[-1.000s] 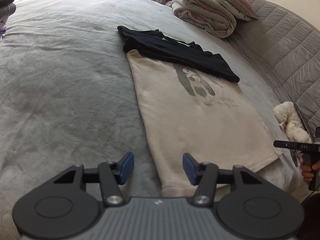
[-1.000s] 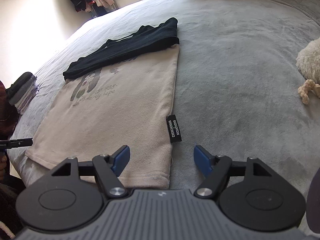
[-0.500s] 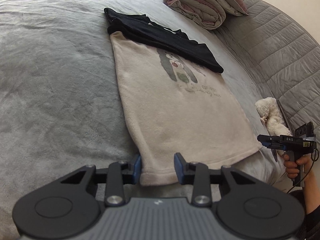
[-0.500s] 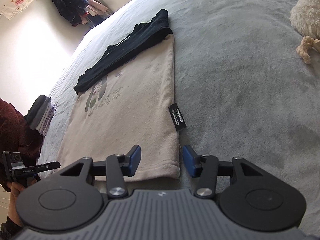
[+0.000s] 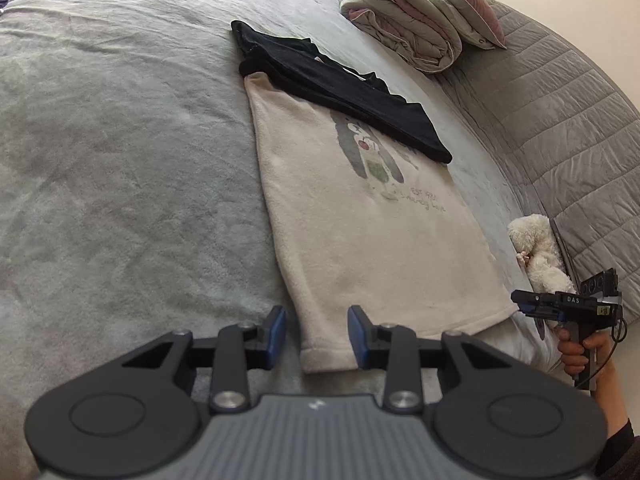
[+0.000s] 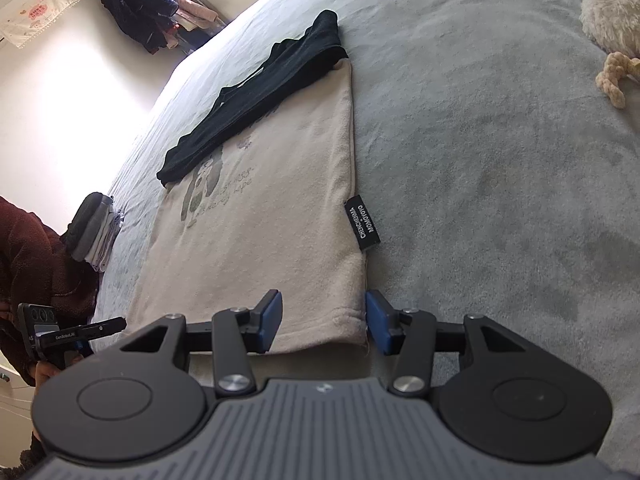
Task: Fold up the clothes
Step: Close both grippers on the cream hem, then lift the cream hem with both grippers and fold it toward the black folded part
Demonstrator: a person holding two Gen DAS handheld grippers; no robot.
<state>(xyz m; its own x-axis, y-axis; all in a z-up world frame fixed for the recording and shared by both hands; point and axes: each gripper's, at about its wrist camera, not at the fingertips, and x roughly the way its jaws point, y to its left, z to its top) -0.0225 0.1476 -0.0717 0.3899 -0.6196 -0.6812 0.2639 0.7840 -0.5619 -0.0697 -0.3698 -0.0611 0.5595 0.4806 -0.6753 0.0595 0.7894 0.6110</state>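
Cream top (image 5: 372, 240), sleeves tucked in to a long panel, flat on the bed (image 5: 120, 168); hem at 6 o'clock, black collar end (image 5: 340, 92) folded across at 12. Printed figure face up. Black side label (image 6: 362, 226) sticking out from the right edge, near the hem.

Left gripper (image 5: 316, 338) low at the hem's left corner, jaws apart, blue pads either side of that corner, no pinch visible. Right gripper (image 6: 324, 322) likewise at the right corner, jaws apart, hem edge between the pads. Probably so placed to take both hem corners together and keep the hem level; a lengthwise fold toward 12 o'clock looks the likely aim. Fleecy, limp cloth: likely to sag in the middle if gripped only at the corners.

Count: one top, two grippers, four blue pads. Further out: one folded pile (image 6: 94, 232) at 9 o'clock in the right view, one plush toy (image 5: 536, 248) at 3 o'clock in the left view, one rolled quilt (image 5: 404, 28) at 1 o'clock, dark clothes (image 6: 140, 12) hanging on the far wall.
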